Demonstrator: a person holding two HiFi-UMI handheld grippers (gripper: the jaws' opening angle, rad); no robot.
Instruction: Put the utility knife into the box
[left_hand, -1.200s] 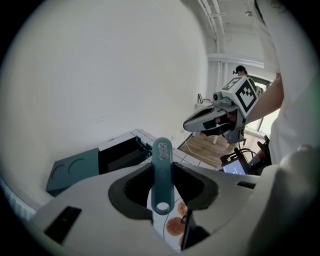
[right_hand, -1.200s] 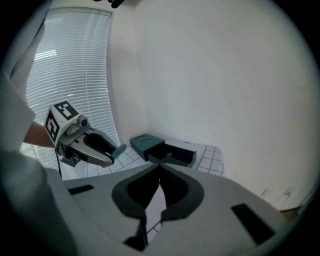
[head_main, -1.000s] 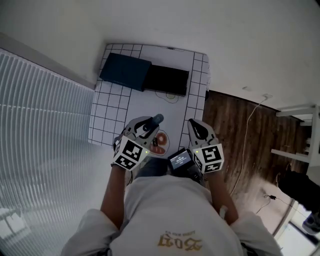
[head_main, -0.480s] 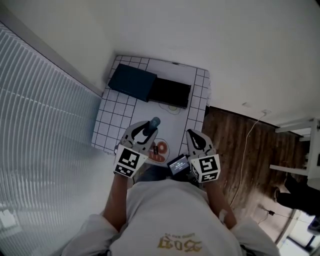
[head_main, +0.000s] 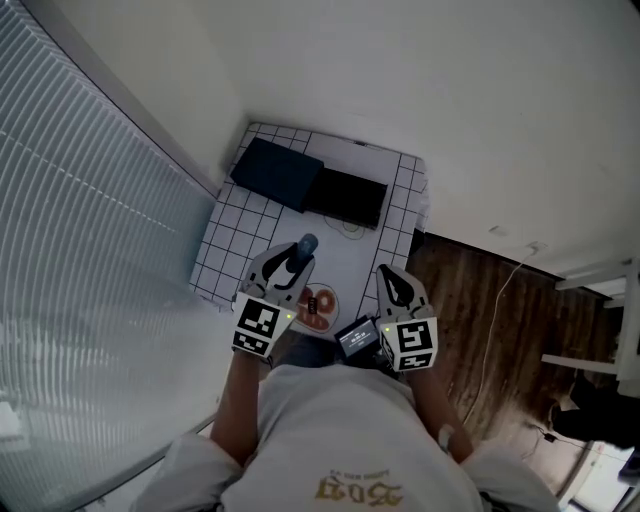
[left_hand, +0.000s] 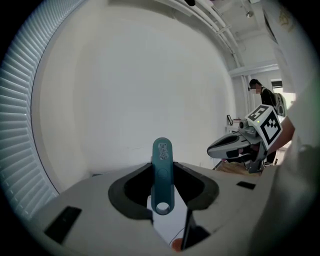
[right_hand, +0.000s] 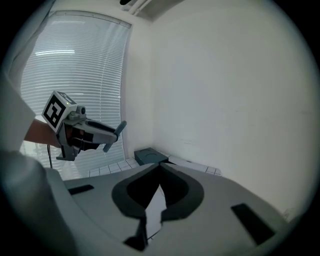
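Observation:
A teal utility knife stands between the jaws of my left gripper, which is shut on it above the near end of the white gridded table. In the left gripper view the knife sticks up past the jaws, its ring end toward the camera. A dark blue box part and a black box part lie side by side at the table's far end. My right gripper hovers to the right of the knife, its jaws together with nothing in them. The right gripper view also shows the blue box.
An orange round item lies on the table's near edge, below the left gripper. A small device with a lit screen sits at the person's chest. White blinds fill the left, and wooden floor with a cable lies to the right.
Both grippers have risen a little from the table, the left one more, still with the knife in it. The head view has shifted, so the table looks farther off.

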